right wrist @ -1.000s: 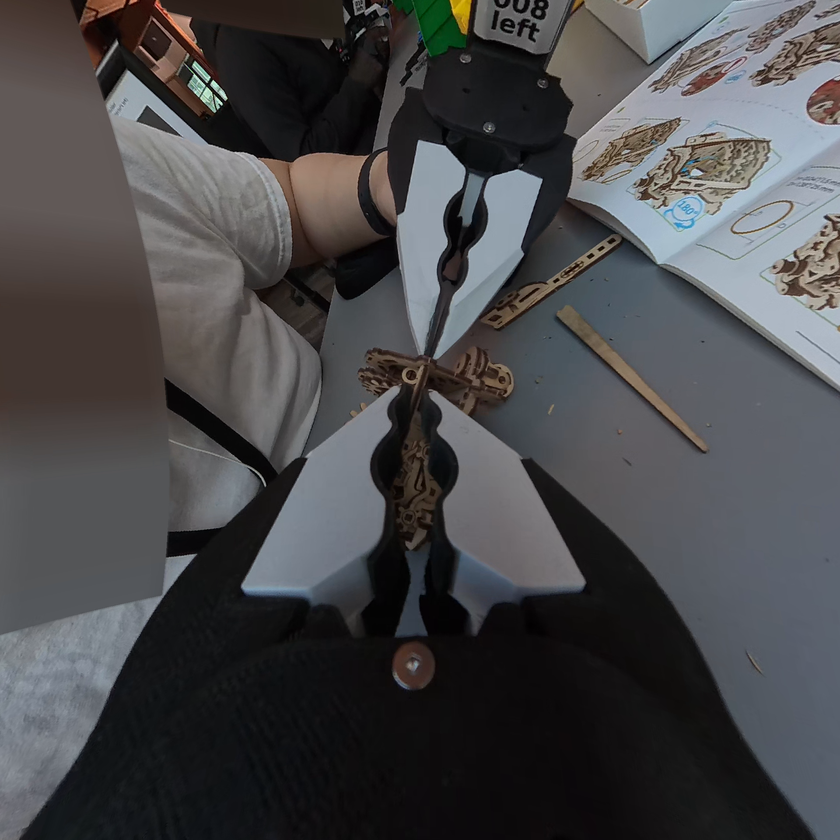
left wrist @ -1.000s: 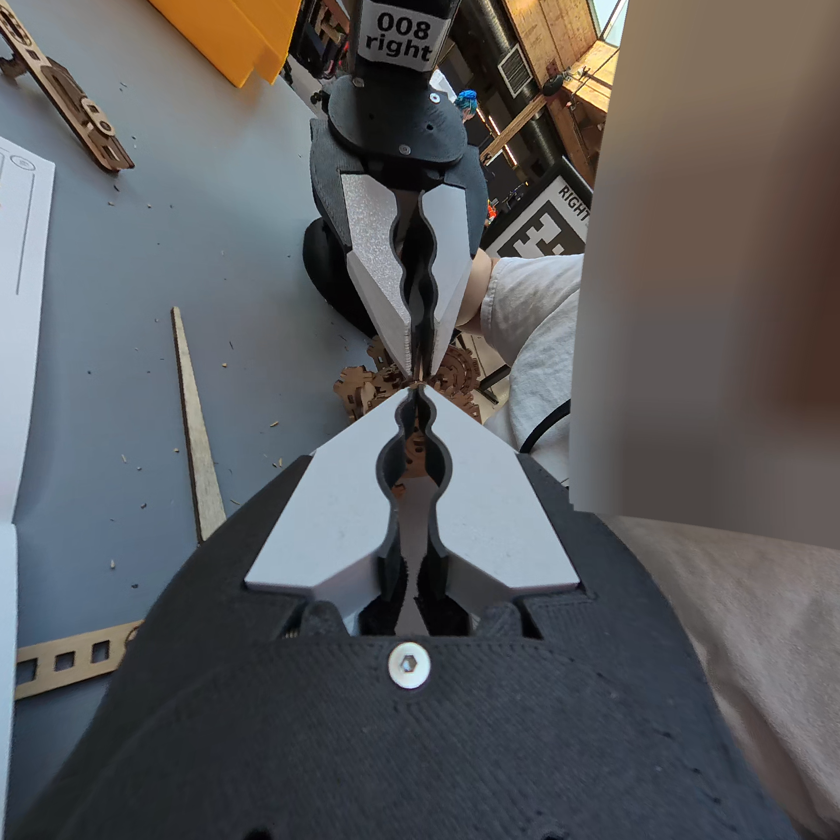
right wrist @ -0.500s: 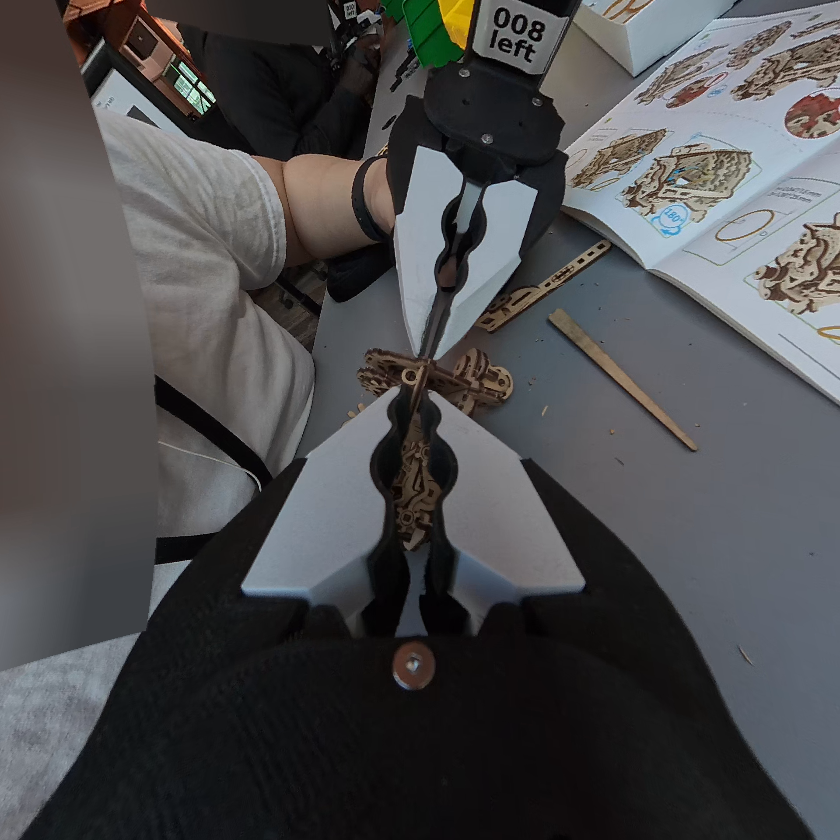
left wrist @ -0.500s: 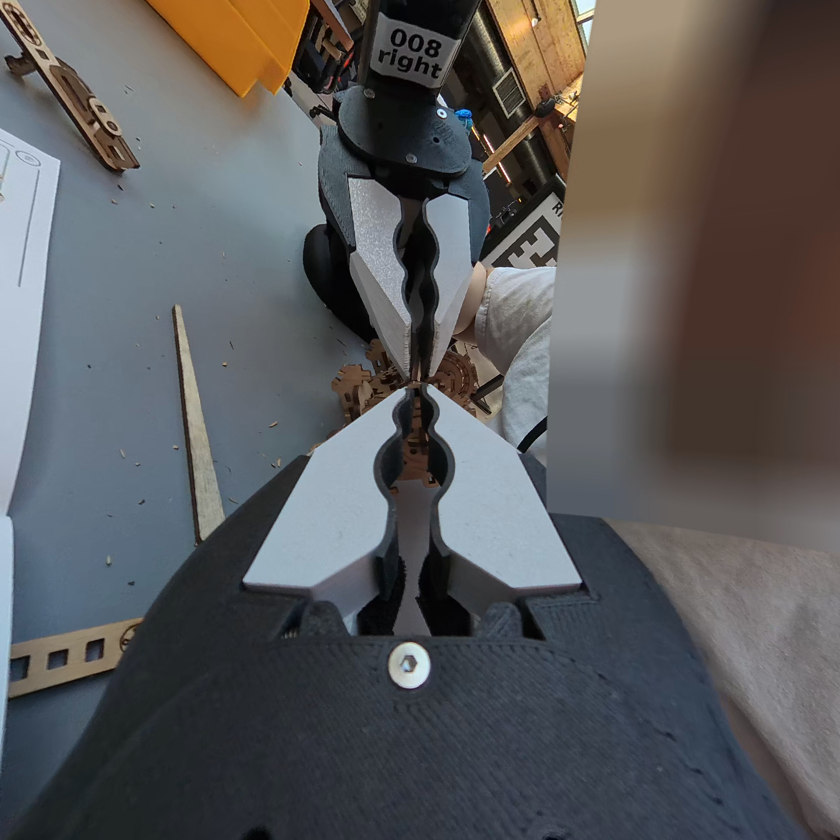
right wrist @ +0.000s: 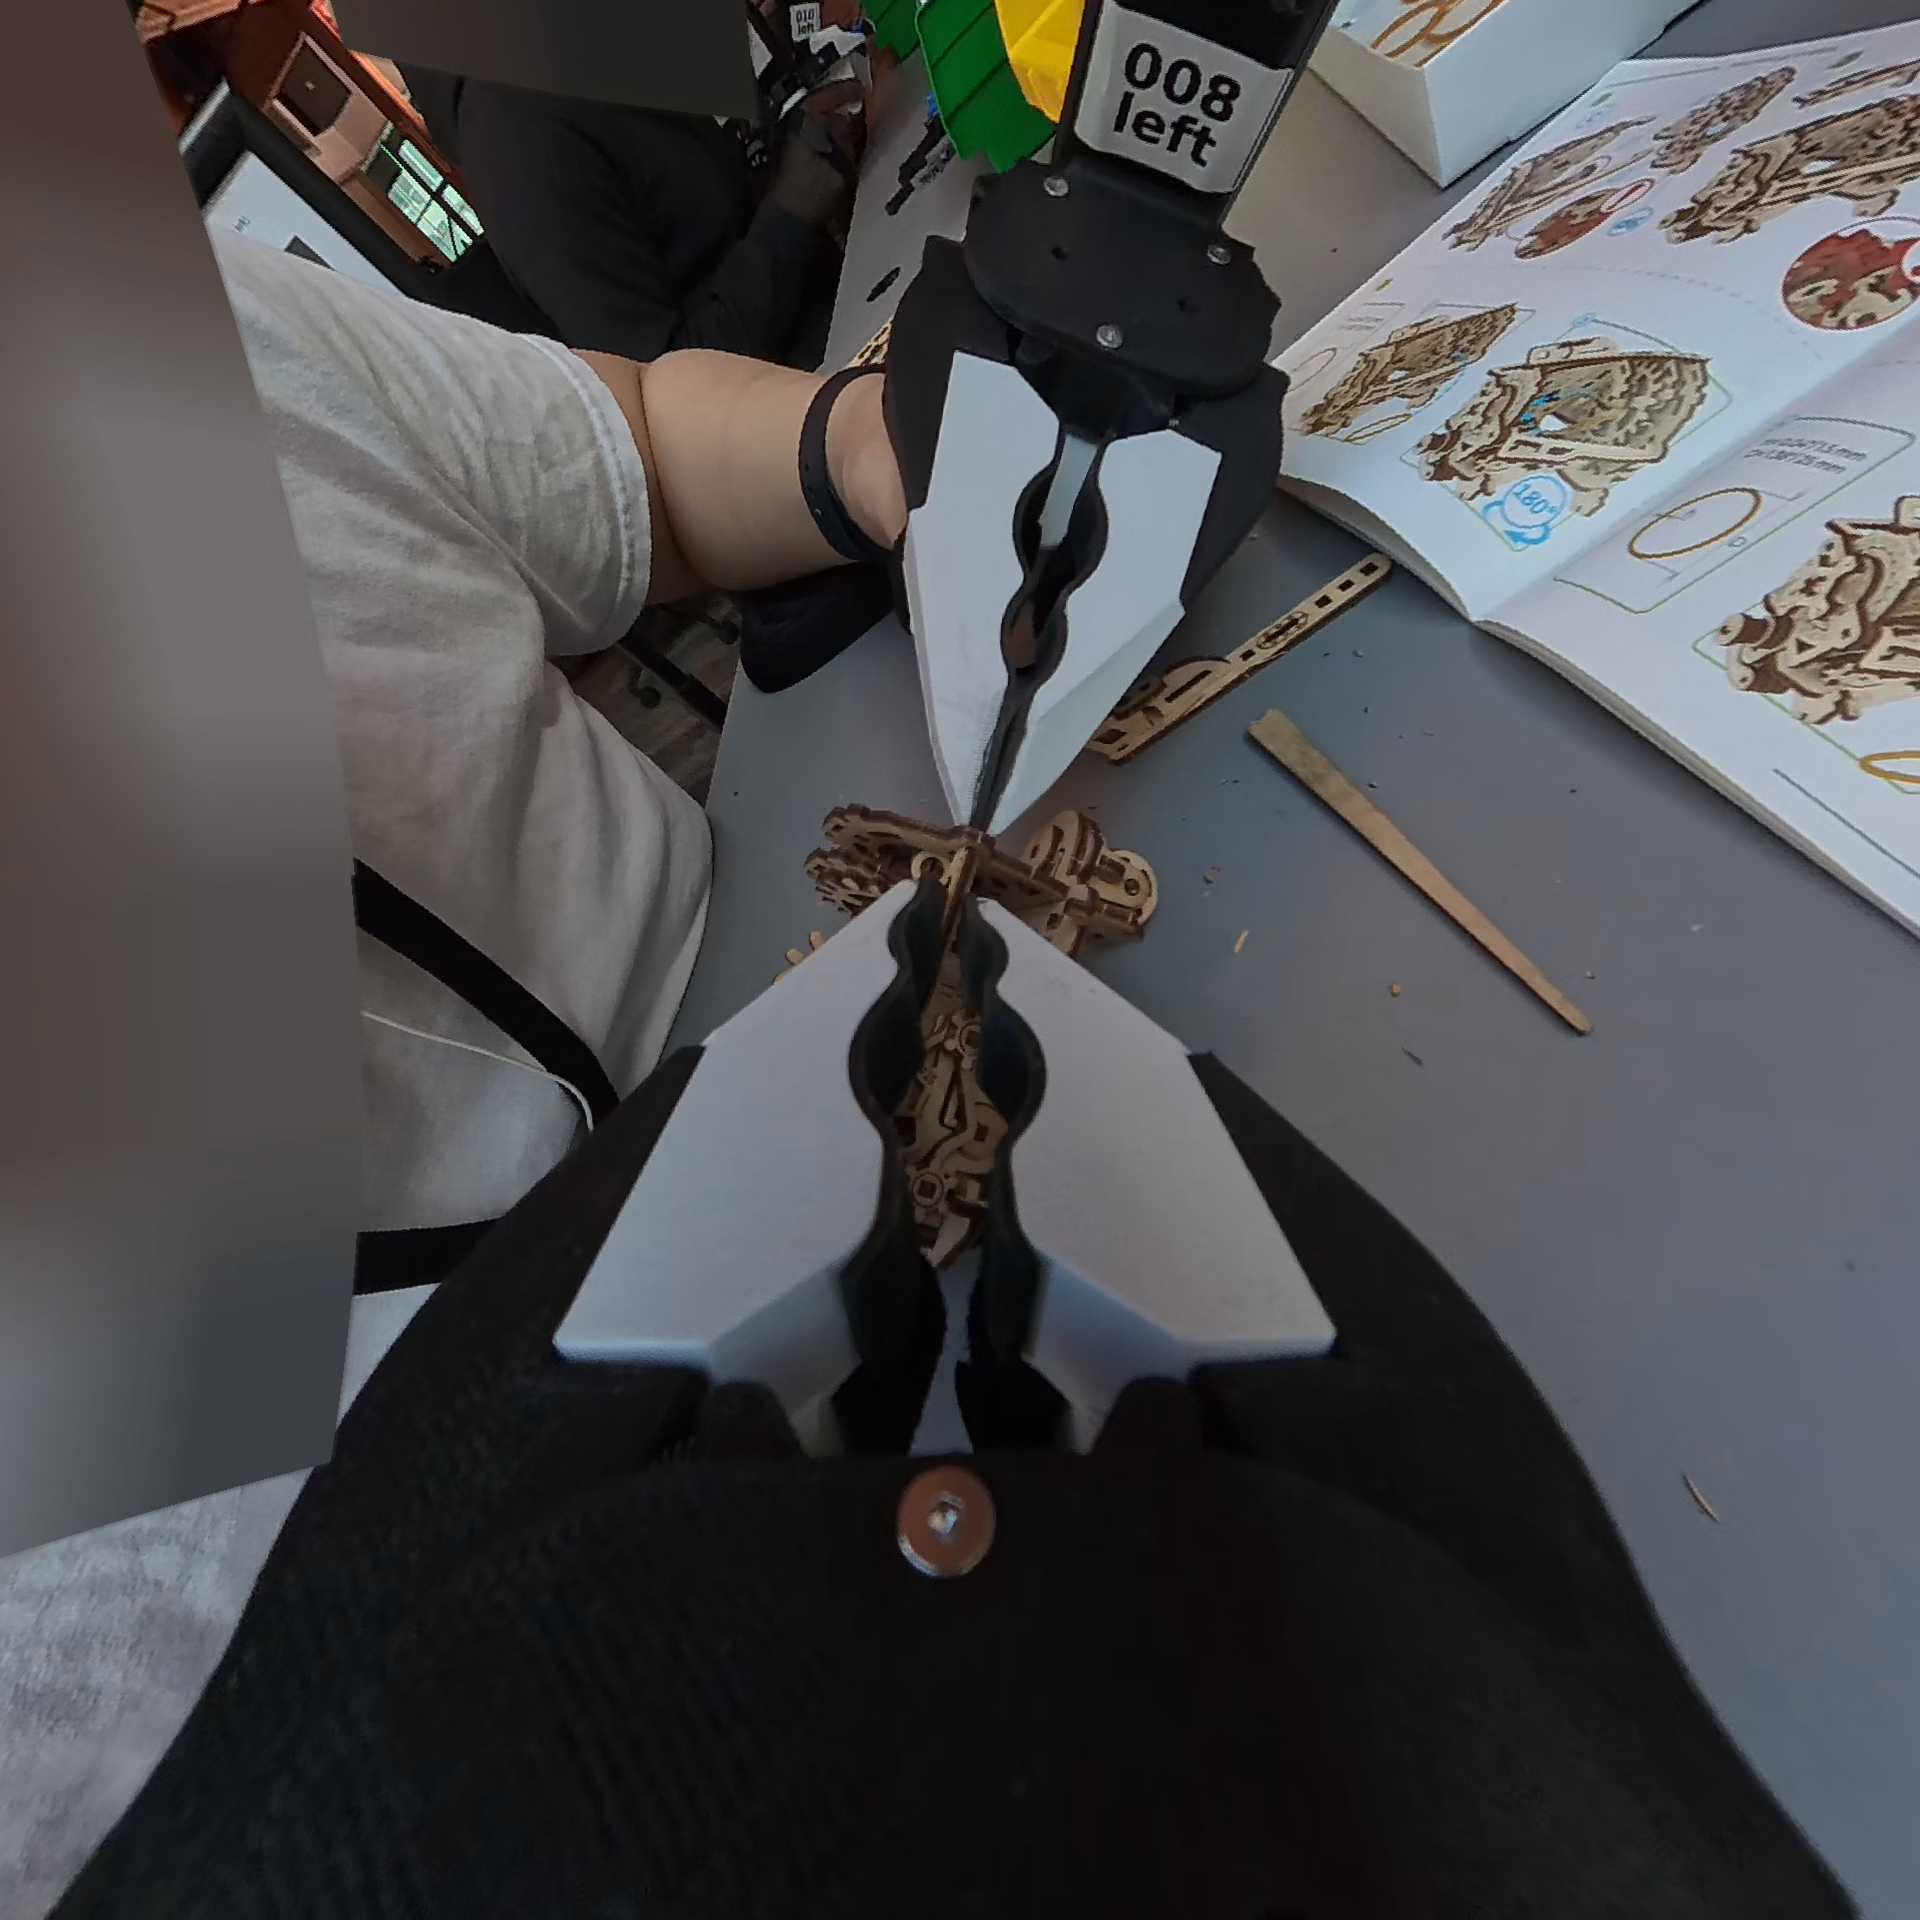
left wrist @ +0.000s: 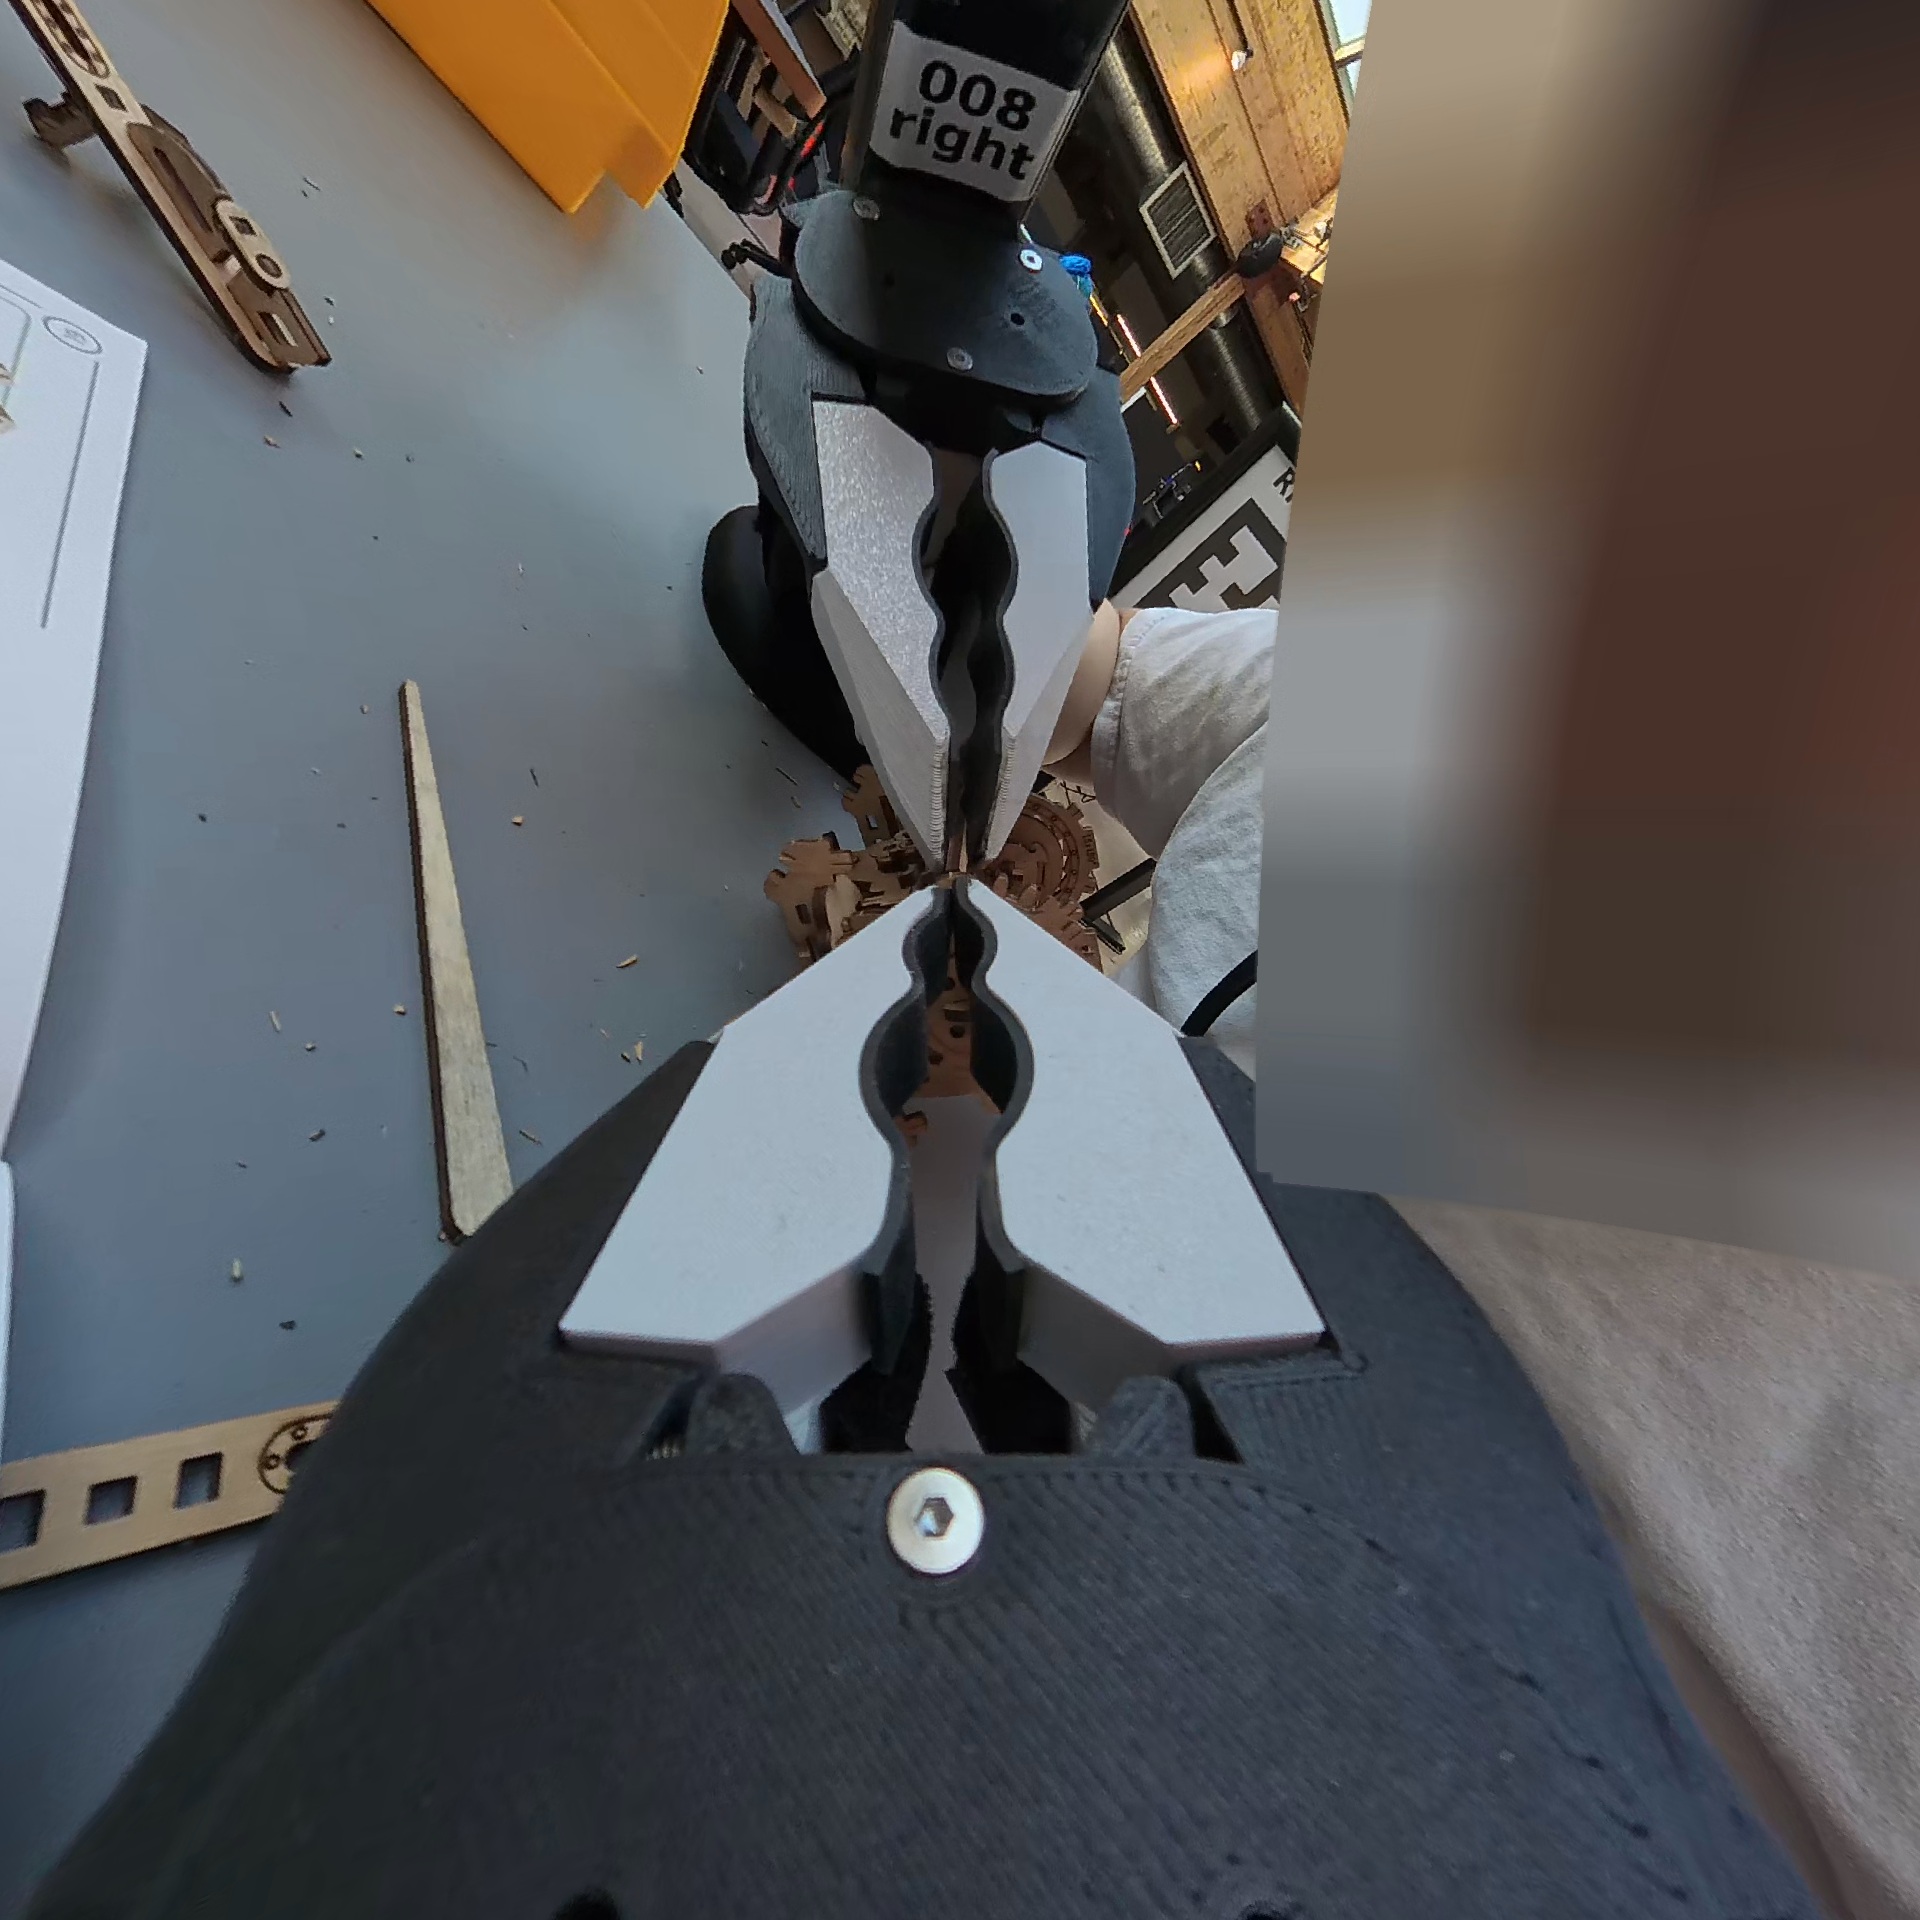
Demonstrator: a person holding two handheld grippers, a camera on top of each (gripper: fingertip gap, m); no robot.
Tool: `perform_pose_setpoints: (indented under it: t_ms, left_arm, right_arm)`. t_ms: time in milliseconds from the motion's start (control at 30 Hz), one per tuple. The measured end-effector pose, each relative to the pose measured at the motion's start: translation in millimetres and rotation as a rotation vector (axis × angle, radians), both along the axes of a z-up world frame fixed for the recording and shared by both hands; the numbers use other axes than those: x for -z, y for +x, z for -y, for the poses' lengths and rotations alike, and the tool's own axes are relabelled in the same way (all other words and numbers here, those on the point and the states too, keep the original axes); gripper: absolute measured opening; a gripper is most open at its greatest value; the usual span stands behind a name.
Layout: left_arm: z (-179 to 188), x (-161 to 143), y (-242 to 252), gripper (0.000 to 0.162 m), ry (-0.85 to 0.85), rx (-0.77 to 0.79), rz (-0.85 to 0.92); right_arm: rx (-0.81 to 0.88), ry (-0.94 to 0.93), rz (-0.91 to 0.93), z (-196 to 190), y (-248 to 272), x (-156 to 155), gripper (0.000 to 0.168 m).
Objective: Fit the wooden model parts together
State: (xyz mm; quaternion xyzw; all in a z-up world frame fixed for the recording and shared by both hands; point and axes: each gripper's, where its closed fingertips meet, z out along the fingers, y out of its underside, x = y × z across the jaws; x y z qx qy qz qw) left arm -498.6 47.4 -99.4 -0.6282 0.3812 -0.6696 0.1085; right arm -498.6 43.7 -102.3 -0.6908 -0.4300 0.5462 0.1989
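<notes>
Two grippers meet tip to tip over the grey tabletop (right wrist: 1558,1247). The right gripper (right wrist: 951,904) is clamped on a thin wooden part (right wrist: 945,1122). The left gripper (left wrist: 951,899) is pinched on the wooden model (right wrist: 1081,883), which sits at 12 o'clock from the right gripper. I think the wood is light, stiff and easy to snap, so hold flat solid bits, not tiny teeth.

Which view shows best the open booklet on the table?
The right wrist view. There the booklet lies open at the upper right, its pages of model drawings clearly visible beyond the wooden wedge. The left wrist view shows only a plain white edge of the booklet at its left border.
</notes>
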Motion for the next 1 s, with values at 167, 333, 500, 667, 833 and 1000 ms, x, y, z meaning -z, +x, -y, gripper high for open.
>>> perform_pose_setpoints:
  t_ms: [167, 333, 500, 667, 833, 1000]
  left_arm:
    - [-3.2, -2.1, -0.2, 0.001, -0.066, -0.003, 0.019]
    - [-3.8, -2.5, 0.1, 0.002, -0.071, -0.003, 0.022]
    - [-4.5, -1.7, 1.0, 0.001, -0.065, -0.012, 0.014]
    - [-4.4, -1.7, 1.7, 0.0, -0.061, -0.013, 0.013]
    - [-3.4, -2.6, 2.6, 0.0, -0.062, -0.011, 0.017]
    - [1.0, -2.7, 4.3, 0.0, -0.049, 0.0, 0.016]
  right_arm:
    - [0.01, -0.039, -0.013, -2.5, 0.7, -0.4, 0.001]
    - [0.019, -0.072, -0.011, -3.5, 1.1, 0.4, 0.002]
    - [0.028, -0.134, -0.005, -3.0, 1.2, 0.6, 0.003]
    - [0.041, -0.184, -0.013, -3.9, -0.4, 0.7, 0.004]
    - [0.061, -0.23, -0.022, -4.1, -2.5, -0.2, 0.004]
    - [0.046, -0.219, 0.012, 2.1, -4.2, 1.3, 0.001]
